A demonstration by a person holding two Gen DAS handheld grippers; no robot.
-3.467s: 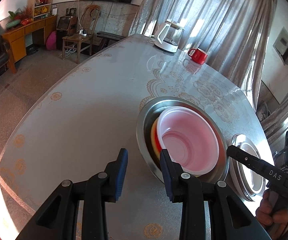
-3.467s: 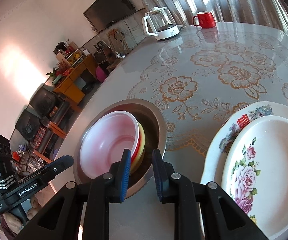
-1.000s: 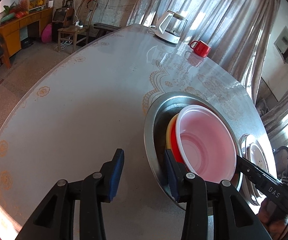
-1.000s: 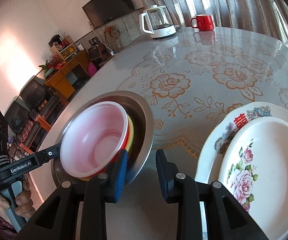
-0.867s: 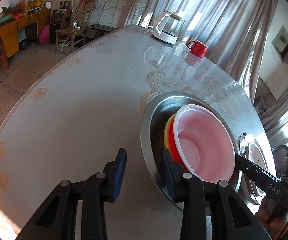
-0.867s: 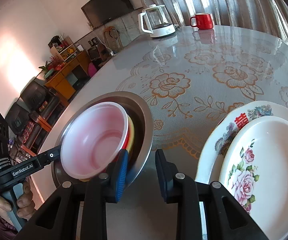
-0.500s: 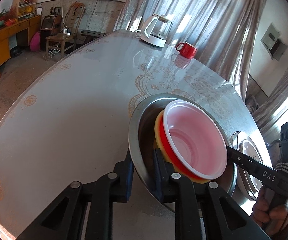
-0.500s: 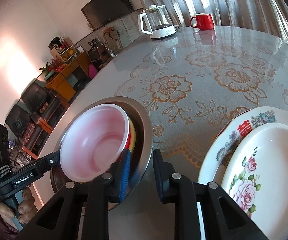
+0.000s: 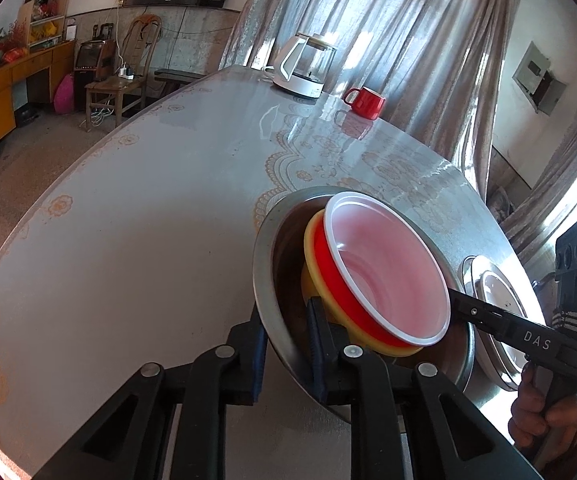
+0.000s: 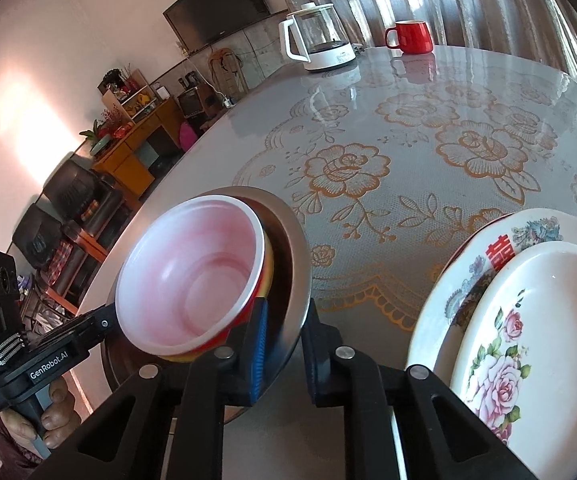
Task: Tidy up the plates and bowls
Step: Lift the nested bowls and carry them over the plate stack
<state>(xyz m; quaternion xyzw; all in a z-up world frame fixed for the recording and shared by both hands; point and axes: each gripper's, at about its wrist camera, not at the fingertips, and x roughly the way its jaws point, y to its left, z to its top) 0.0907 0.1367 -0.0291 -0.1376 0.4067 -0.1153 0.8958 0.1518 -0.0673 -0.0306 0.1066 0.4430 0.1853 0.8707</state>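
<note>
A wide steel basin [image 9: 266, 280] [image 10: 294, 280] holds a stack of plastic bowls: a red one with a pink-white inside [image 9: 384, 268] [image 10: 192, 276] nested in a yellow one [image 9: 312, 248]. Both grippers clamp opposite sides of the basin's rim and hold it lifted off the table. My left gripper [image 9: 286, 340] is shut on the near rim, its fingers either side of the metal wall. My right gripper [image 10: 282, 340] is shut on its side of the rim. Two flowered plates [image 10: 528, 320] lie stacked on the table at the right.
A round table [image 9: 148, 240] with a gold flower-pattern cover carries a glass kettle [image 9: 302, 66] [image 10: 316, 40] and a red mug [image 9: 364, 102] [image 10: 408, 36] at the far side. Chairs and cabinets stand beyond the left edge.
Both grippers closed on the basin's rim and raised it. The basin with its bowls now hangs higher above the table and tilts.
</note>
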